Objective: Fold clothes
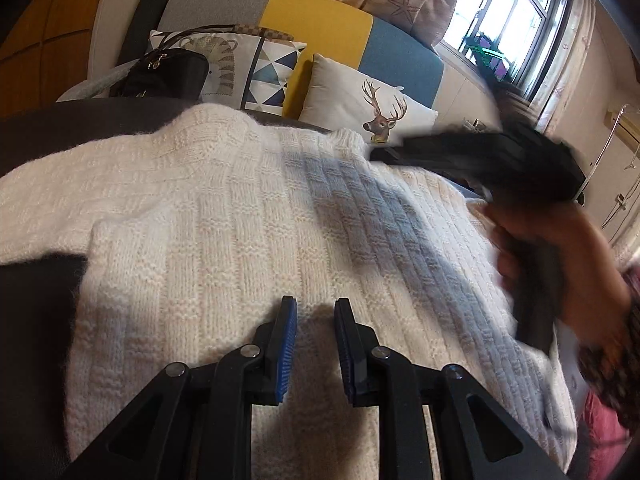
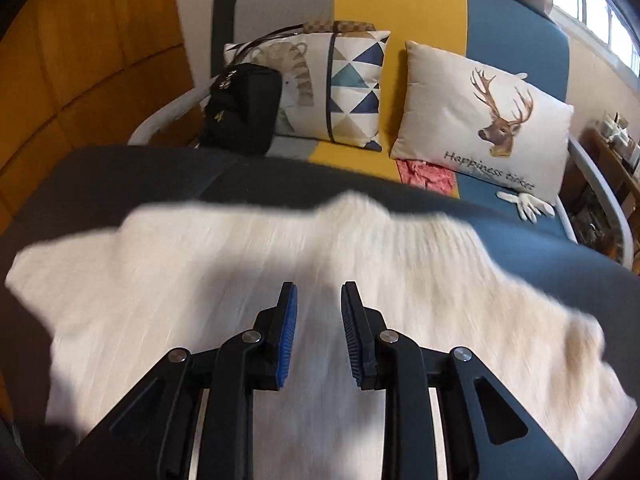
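Two grippers are hanging over one white sweater [image 1: 248,216], which is lying spread flat on a dark surface [image 1: 36,304] in front of a sofa [image 2: 516,20]. I am holding the left gripper [image 1: 316,312] above the lower middle of the knit, its blue pads [image 1: 289,332] standing narrowly apart with nothing between them. The right gripper [image 2: 319,300] is likewise hovering over the cloth, its jaws parted by a small gap and empty; in the left view it is appearing blurred near the sweater's far right edge, carried by a hand [image 1: 568,264]. No fold is showing yet, so I am judging the task to be near its start.

Risks from here, as I am reading them: the narrow jaws may be skating over the thick knit instead of pinching an edge; a pinch taken mid-panel may be bunching both layers; uneven lifts by the two grippers may be dragging the sweater askew towards the surface's edge. The fuzzy yarn may also be snagging on the ribbed pads.
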### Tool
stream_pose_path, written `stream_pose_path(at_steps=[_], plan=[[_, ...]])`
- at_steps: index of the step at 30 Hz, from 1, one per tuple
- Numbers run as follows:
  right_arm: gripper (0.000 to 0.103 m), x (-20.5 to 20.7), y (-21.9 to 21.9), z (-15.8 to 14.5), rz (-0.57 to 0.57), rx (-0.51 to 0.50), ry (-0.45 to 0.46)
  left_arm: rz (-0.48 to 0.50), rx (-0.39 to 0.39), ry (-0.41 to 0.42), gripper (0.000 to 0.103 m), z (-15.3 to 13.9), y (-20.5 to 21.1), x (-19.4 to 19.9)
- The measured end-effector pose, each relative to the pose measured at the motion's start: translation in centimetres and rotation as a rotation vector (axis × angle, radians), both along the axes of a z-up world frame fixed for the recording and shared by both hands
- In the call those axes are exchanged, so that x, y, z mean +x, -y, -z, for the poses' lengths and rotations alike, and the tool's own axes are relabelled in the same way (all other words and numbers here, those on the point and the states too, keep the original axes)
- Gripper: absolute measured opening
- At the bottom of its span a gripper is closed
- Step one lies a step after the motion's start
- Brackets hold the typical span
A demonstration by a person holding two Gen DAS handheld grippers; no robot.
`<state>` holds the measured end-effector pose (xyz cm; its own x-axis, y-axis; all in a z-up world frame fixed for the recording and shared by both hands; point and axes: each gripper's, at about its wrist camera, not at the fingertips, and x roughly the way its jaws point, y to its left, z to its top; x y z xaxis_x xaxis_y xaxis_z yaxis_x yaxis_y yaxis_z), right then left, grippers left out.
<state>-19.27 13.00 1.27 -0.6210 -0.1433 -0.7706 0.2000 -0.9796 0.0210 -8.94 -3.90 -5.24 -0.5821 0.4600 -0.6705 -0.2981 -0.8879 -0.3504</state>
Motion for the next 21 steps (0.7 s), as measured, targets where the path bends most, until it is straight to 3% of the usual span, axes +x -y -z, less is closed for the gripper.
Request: stream_pose_path(at_steps=[4, 8, 14, 16, 21], plan=[[0.026, 6.2, 0.0, 0.9, -0.054, 0.094, 0.011, -0.007, 0.037, 0.038, 0.019, -0.4, 0.6, 0.0], [0.026, 9.8, -1.1, 3.6, -0.049, 0.214, -0.008, -0.051, 0.073, 0.057, 0.019, -0.9, 2.0, 0.1], [0.042, 10.0, -2.5, 4.3, 0.002, 0.154, -0.04, -0.181, -0.008, 0.058, 0.019, -1.7, 2.7, -3.1], [0.043, 9.9, -2.9, 4.3, 0.006, 0.142, -0.04, -0.232, -0.057, 0.06, 0.02, -1.5, 2.5, -4.6], [0.045, 9.8, -4.1, 3.9, 0.008, 0.057, -0.016, -0.243, -0.198, 0.026, 0.02, -0.9, 1.4, -5.8]])
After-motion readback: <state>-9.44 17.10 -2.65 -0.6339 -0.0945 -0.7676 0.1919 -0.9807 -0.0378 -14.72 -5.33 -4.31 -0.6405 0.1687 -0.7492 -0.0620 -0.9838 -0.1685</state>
